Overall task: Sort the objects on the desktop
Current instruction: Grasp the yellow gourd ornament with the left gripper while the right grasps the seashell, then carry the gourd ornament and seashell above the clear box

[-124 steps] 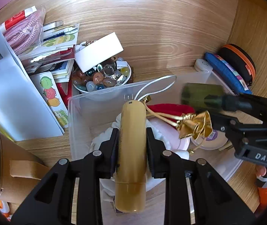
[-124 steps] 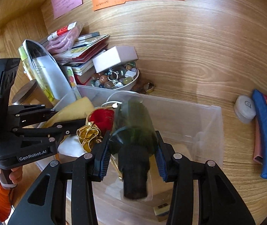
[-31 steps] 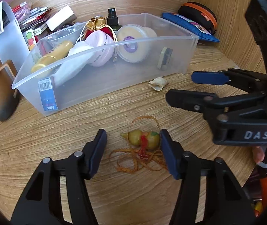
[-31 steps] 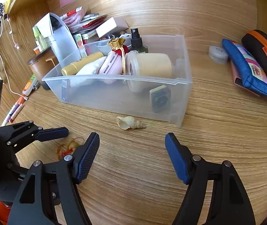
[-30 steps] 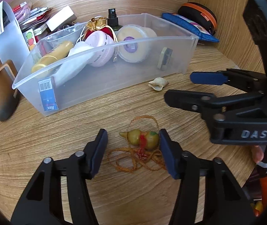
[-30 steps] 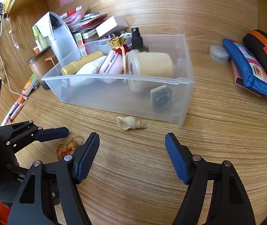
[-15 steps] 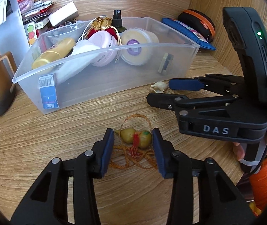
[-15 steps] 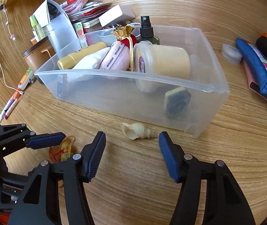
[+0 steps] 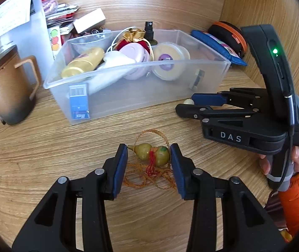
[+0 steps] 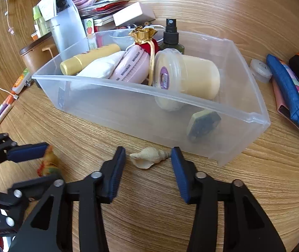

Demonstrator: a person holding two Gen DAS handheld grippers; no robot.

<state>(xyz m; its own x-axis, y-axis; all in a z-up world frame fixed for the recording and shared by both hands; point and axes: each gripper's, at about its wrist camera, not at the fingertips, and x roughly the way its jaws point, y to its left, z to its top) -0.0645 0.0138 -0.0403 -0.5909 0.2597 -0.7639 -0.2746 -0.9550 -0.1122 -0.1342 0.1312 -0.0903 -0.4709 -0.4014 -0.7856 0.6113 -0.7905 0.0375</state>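
A small yellow-green gourd charm [image 9: 151,154] with red tassel and orange cord lies on the wooden desk. My left gripper [image 9: 148,154] is open, its blue pads on either side of the gourd, close but not clamped. A pale seashell [image 10: 148,157] lies on the desk just in front of the clear plastic bin [image 10: 252,117]. My right gripper [image 10: 148,160] is open with its pads flanking the shell. The bin holds a yellow tube, pink jar, cream jar, spray bottle and a red-gold pouch. The right gripper also shows in the left wrist view [image 9: 193,104].
A brown mug [image 9: 8,92] stands left of the bin. A white file holder [image 9: 12,27] and stacked papers sit behind. A blue pencil case [image 10: 292,92] and a black-orange pouch [image 9: 229,35] lie at right by the wooden side wall. Pens [image 10: 0,115] lie at far left.
Both grippers have moved down and forward and narrowed. The left one now brackets the gourd closely; the right one now brackets the shell.
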